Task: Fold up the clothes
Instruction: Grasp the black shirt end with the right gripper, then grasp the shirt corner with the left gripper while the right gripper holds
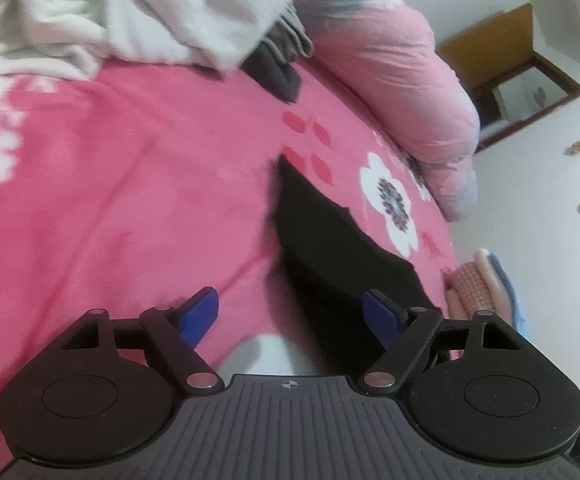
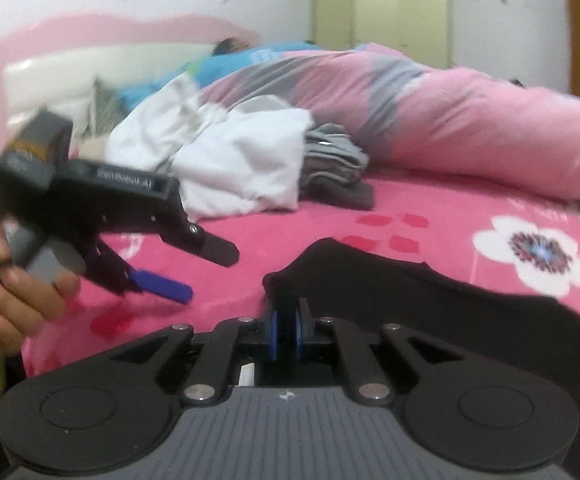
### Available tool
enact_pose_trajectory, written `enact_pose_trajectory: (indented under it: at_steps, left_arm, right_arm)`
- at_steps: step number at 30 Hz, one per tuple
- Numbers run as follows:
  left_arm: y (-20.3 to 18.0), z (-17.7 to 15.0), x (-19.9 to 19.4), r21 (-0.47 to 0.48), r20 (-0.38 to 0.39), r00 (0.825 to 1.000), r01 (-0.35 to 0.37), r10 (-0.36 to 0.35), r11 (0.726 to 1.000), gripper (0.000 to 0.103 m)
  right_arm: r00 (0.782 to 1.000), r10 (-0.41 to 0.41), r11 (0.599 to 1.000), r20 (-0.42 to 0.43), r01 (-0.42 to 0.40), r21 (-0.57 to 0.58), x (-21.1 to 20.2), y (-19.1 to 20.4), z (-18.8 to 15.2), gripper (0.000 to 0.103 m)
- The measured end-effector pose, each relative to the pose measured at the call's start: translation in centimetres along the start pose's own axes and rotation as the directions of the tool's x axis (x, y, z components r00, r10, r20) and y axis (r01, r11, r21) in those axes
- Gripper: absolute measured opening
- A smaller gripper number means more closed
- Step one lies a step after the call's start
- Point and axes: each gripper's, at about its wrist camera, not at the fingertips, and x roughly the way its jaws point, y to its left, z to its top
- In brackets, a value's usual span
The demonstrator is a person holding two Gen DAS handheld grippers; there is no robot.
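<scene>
Pinching a raised edge of the black garment (image 2: 430, 292) in the right gripper (image 2: 285, 334), jaws pressed together; holding the left gripper (image 1: 290, 316) spread and empty above the bed (image 1: 109, 200). Probably starting a fold; next needing the left to take a matching edge.

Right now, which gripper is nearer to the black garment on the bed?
Right. The right gripper is shut on the black garment at its edge. The left gripper is open, off to the garment's side over the pink bedspread, not touching it.
</scene>
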Motion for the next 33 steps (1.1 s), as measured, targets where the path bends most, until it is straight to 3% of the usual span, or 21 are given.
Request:
enact_pose_trajectory:
  at_steps: [4, 11, 19, 24, 29, 33]
  left_arm:
    - [-0.6, 1.2, 2.6, -0.033, -0.069, 0.996, 0.057, -0.06, 0.998, 0.082]
    - [-1.0, 3.2, 6.2, -0.057, -0.131, 0.989, 0.068, -0.075, 0.996, 0.074]
    - [-1.3, 5.2, 9.9, 0.003, -0.207, 0.978, 0.0, 0.0, 1.0, 0.056]
    - [-1.5, 6.2, 11.1, 0.036, -0.201, 0.979, -0.028, 0.034, 0.999, 0.048]
    - [-1.8, 6.9, 12.2, 0.07, -0.194, 0.978, -0.061, 0.074, 0.996, 0.028]
    - [-2.3, 7.2, 12.8, 0.092, -0.186, 0.977, -0.09, 0.106, 0.992, 0.019]
  right_arm:
    - [1.0, 0.003, 0.999, 0.015, -0.003, 0.046, -0.2, -0.8, 0.3, 0.007]
    - [1.0, 0.016, 0.999, 0.024, -0.017, 0.029, 0.1, -0.4, 0.4, 0.008]
    - [0.999, 0.029, 0.999, 0.041, -0.031, 0.033, -0.3, -0.4, 0.6, 0.007]
    - [0.998, 0.035, 0.999, 0.042, -0.037, 0.036, -0.2, -0.4, 0.6, 0.008]
    - [0.999, 0.033, 0.999, 0.041, -0.034, 0.028, 0.0, -0.2, 0.5, 0.008]
    - [0.999, 0.03, 0.999, 0.045, -0.032, 0.037, 0.1, -0.2, 0.3, 0.008]
